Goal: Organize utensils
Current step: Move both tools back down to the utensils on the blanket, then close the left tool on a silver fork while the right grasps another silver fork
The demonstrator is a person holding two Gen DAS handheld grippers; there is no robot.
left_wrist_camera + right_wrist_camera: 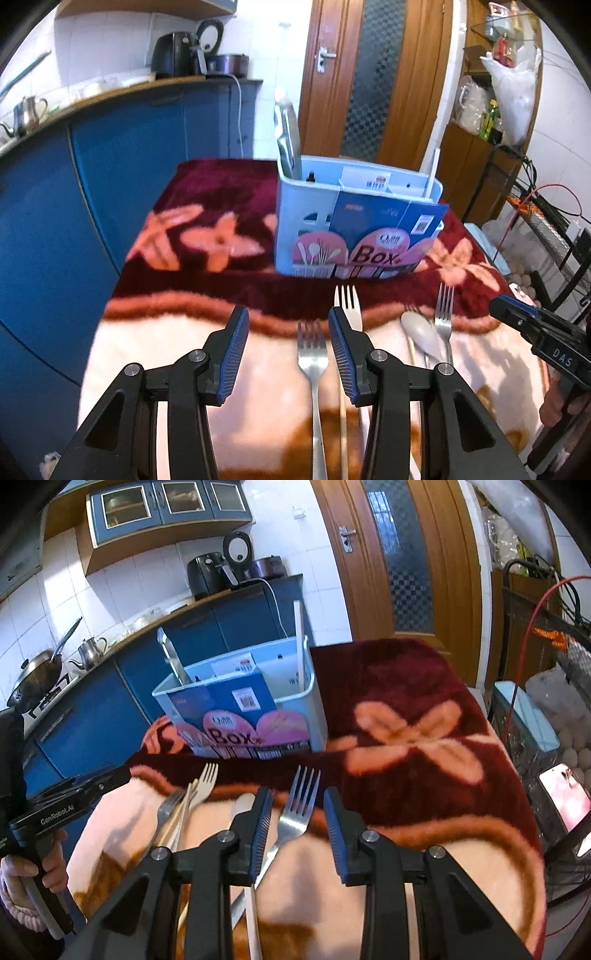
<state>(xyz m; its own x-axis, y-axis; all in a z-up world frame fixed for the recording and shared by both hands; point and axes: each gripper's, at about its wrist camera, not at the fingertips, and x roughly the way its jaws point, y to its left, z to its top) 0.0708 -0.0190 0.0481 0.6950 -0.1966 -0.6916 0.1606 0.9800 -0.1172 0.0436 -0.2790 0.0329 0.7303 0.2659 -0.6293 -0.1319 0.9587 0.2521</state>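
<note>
A light blue utensil box (314,206) (303,716) stands on the dark red part of the blanket, with metal tongs (288,140) and a white stick (434,166) upright in it. In front of it lie a steel fork (312,347), a cream plastic fork (347,299), a pale spoon (421,332) and a second steel fork (445,306) (299,801). My left gripper (286,314) hangs open above the first steel fork, which shows between its fingers untouched. The right gripper (297,794) is open too, and the second fork's head lies in its gap.
The flowered blanket (406,731) covers a small table with blue kitchen cabinets (129,147) close on the left. A wooden door (369,74) is behind, and a wire rack (554,664) and a lit phone (565,797) stand at the right. Thin wooden chopsticks (181,816) lie among the utensils.
</note>
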